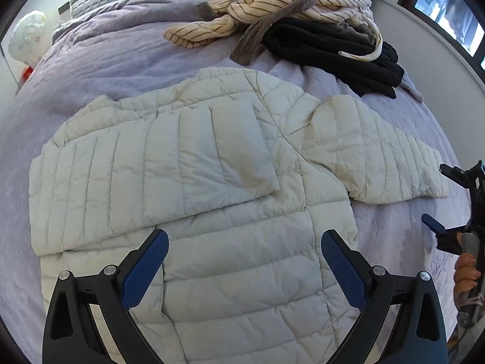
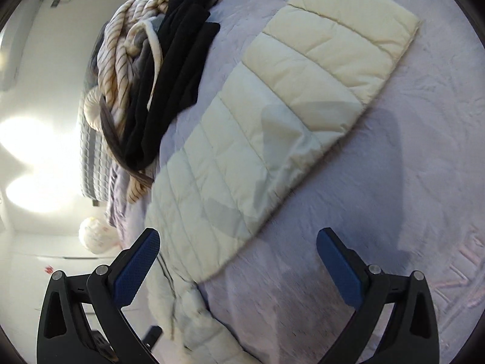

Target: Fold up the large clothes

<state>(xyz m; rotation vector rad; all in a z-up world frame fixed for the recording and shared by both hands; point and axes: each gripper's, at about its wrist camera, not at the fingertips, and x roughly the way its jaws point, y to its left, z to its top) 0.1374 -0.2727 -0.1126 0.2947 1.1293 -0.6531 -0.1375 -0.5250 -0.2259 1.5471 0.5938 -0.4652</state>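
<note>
Bright even daylight, heavy fisheye bending at edges, wall glare and motion blur in right wrist view

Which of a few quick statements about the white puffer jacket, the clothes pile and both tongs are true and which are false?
1. The white puffer jacket lies spread on the lavender bedspread. True.
2. One sleeve is folded across the jacket's body. True.
3. The left tongs are clamped on the jacket's hem. False: they are open above the jacket, holding nothing.
4. The other sleeve is also folded in. False: it lies stretched out on the bedspread.
5. The right tongs are open. True.
6. The black garment lies on top of the striped one. False: the striped one lies partly over the black.
</note>
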